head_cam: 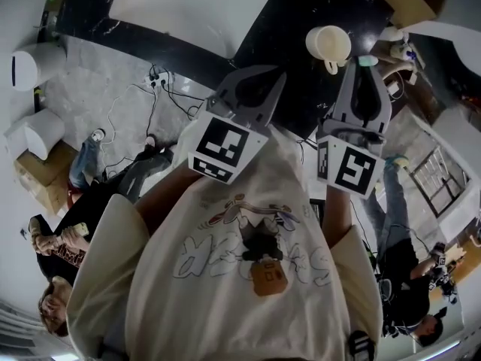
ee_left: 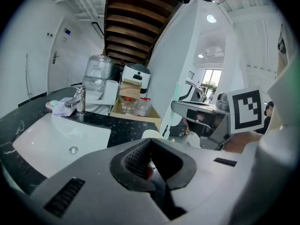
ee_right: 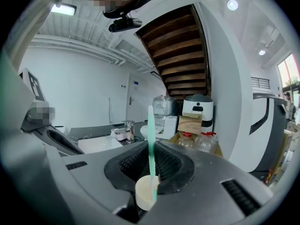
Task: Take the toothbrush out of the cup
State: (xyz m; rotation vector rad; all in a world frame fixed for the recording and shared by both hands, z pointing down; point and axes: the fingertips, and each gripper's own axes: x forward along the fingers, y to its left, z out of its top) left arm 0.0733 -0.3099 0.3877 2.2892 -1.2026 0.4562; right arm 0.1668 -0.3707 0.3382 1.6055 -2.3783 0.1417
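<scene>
One toothbrush (ee_right: 150, 125), green and white, is standing upright, and the right gripper (head_cam: 365, 70) is pinching it between its closed jaws. In the right gripper view its lower end is lining up with the cream cup (head_cam: 328, 42), which shows through the gap below. I cannot tell from there whether it is clearing the rim. In the head view the brush's green end is sitting at the gripper's tip, just right of the cup.

The cup is resting on a black, white-veined counter (head_cam: 289, 21). The left gripper (ee_left: 150, 140) is hovering left of it with its tips together and nothing between them.

Farther left, a white sink (ee_left: 51, 135) is sitting in the counter with a chrome tap (ee_left: 79, 100) behind it. At the far side, a water jug (ee_left: 98, 71) and a white appliance (ee_left: 137, 76) are standing by a cardboard box (ee_left: 136, 117) of jars. Wooden stairs (ee_left: 136, 18) are rising overhead against white walls. Cables (head_cam: 161, 81) are trailing across the grey floor (head_cam: 98, 89).
</scene>
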